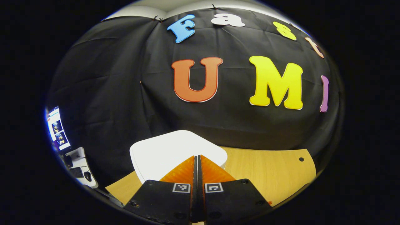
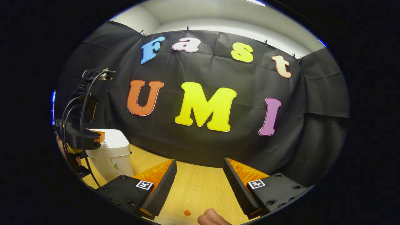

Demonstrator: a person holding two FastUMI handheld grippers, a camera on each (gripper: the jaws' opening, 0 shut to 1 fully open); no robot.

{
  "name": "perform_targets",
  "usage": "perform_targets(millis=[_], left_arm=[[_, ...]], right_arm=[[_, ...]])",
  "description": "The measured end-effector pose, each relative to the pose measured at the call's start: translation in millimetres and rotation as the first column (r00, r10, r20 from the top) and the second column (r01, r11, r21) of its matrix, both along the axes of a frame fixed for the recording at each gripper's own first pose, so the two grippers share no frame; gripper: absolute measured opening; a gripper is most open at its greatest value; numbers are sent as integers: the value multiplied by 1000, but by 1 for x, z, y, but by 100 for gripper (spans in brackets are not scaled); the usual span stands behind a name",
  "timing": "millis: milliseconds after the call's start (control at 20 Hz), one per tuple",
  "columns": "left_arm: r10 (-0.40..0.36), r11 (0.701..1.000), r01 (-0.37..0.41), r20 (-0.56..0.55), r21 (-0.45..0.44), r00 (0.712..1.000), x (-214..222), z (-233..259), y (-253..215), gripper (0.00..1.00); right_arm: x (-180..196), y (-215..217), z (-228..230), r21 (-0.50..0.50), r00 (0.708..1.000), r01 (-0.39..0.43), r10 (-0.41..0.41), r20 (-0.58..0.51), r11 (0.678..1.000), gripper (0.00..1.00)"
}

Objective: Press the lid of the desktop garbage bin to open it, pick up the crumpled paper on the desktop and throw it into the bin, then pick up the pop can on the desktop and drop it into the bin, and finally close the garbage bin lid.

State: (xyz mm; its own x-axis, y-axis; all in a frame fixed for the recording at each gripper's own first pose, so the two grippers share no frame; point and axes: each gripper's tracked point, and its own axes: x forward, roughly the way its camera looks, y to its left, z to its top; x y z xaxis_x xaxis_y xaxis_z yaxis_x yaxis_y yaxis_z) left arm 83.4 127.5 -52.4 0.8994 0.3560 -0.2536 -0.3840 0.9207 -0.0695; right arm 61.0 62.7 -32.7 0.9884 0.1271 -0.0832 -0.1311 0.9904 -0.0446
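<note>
My left claw (image 1: 198, 162), fingers pressed together and empty, sits low centre over the white garbage bin lid (image 1: 168, 150); I judge a straight downward press near the lid's middle best. My right claw (image 2: 200, 175) hangs wide open, empty, above the wooden desktop (image 2: 200, 187); the bin (image 2: 111, 153) stands lower left.

A light wooden table (image 1: 268, 175) is filling the lower part of the left gripper view, with 1 small dark hole (image 1: 301, 159) showing at about 4 o'clock. A lit monitor (image 1: 57, 129) is glowing at 9 o'clock above a white desk (image 1: 82, 170). In the right gripper view, a tiny orange scrap (image 2: 187, 212) is lying on the tabletop at 6 o'clock.
</note>
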Motion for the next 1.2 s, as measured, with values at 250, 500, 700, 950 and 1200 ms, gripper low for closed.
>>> perform_targets(millis=[250, 500, 700, 950, 1200], left_arm=[[37, 999, -40, -80, -36, 996, 10, -17, 15, 3], [32, 997, -41, -134, -66, 990, 13, -29, 11, 3], [36, 995, -48, -139, -84, 990, 11, -33, 9, 3], [29, 998, -35, -121, -50, 992, 8, -21, 7, 3], [11, 1000, -11, -33, -17, 999, -5, 10, -3, 3]], right_arm=[[7, -2, -9, 13, 999, 3, -3, -32, 1000, 94], [12, -10, -19, 15, 998, 19, -18, -57, 1000, 94], [12, -17, -33, 10, 996, 32, -31, -85, 999, 94], [4, -25, -38, 10, 994, 36, -34, -103, 999, 94], [-13, -34, -47, 12, 991, 34, -32, -129, 999, 94]])
